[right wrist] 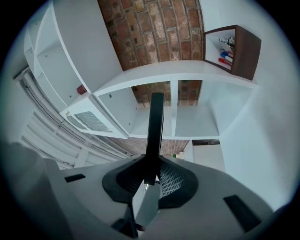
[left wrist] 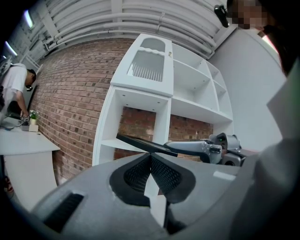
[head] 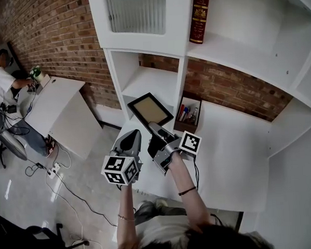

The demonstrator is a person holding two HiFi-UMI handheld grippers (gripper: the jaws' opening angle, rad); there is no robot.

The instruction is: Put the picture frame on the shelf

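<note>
Picture frame (head: 150,110) is off the counter (head: 235,159) and in the air, pinched at its near edge by the right tool (head: 155,127). In the right gripper view the frame (right wrist: 154,126) stands edge-on between the pads, which are clamped on it. It hangs in front of the open shelf (head: 152,81) at 12 o'clock from the tools and does not touch the board. I judge the task about halfway done: the pick-up is done, while setting the frame on the shelf and letting go remain.

The left tool (head: 132,135) sits at 9 o'clock of the right one, its jaws together on nothing.

Count: one frame, two tools, one dark red book (head: 200,15) at 1 o'clock, and one brown pen box (head: 188,114) at 3 o'clock of the frame.
</note>
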